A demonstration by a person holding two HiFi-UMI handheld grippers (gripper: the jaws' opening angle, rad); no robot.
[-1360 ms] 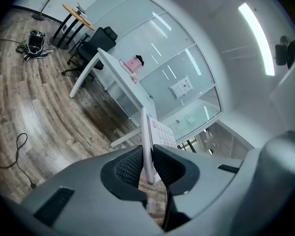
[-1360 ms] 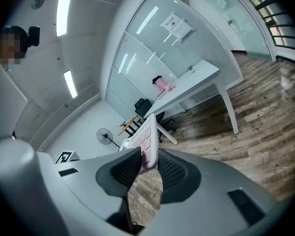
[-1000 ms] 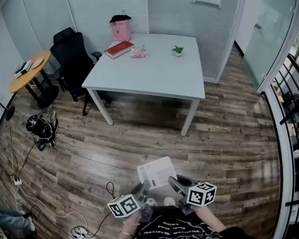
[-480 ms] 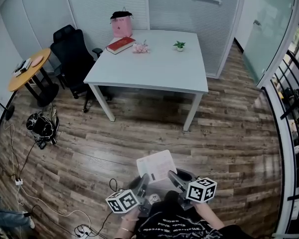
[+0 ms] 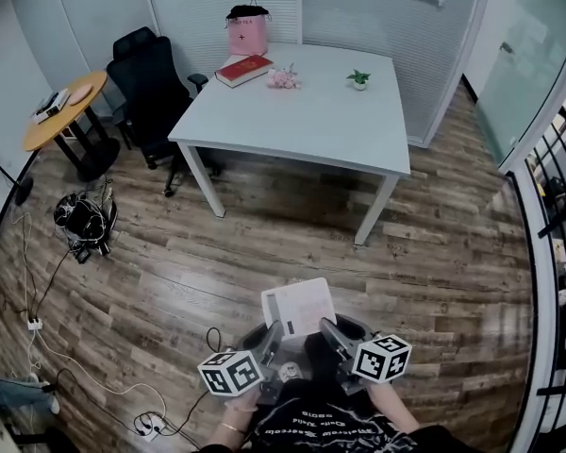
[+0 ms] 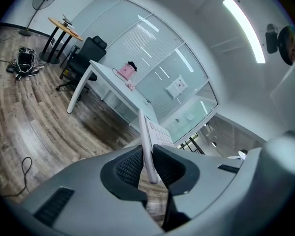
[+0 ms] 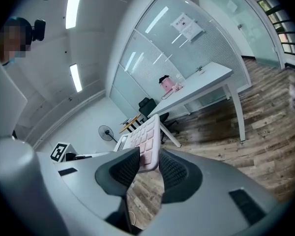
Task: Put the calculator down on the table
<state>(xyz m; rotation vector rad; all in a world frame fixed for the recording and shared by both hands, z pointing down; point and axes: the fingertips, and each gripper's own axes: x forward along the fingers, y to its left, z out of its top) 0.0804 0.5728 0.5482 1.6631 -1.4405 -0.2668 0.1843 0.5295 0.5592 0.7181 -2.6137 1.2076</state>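
Note:
A white calculator (image 5: 298,307) hangs low over the wooden floor in front of me, held from both sides. My left gripper (image 5: 269,340) is shut on its left part; in the left gripper view the calculator (image 6: 155,132) stands edge-on between the black pads of the gripper (image 6: 148,163). My right gripper (image 5: 332,334) grips the other side; in the right gripper view the key face of the calculator (image 7: 145,136) lies between that gripper's jaws (image 7: 148,166). The white table (image 5: 311,125) stands some way ahead, apart from both grippers.
On the table's far part are a pink bag (image 5: 248,31), a red book (image 5: 244,70), pink flowers (image 5: 285,79) and a small plant (image 5: 358,78). A black chair (image 5: 151,74), a round wooden table (image 5: 61,111) and floor cables (image 5: 85,220) lie left. A railing (image 5: 557,253) runs right.
Both grippers keep hold of the calculator and have drifted a little across the floor. In the head view the table now sits further right and slightly higher.

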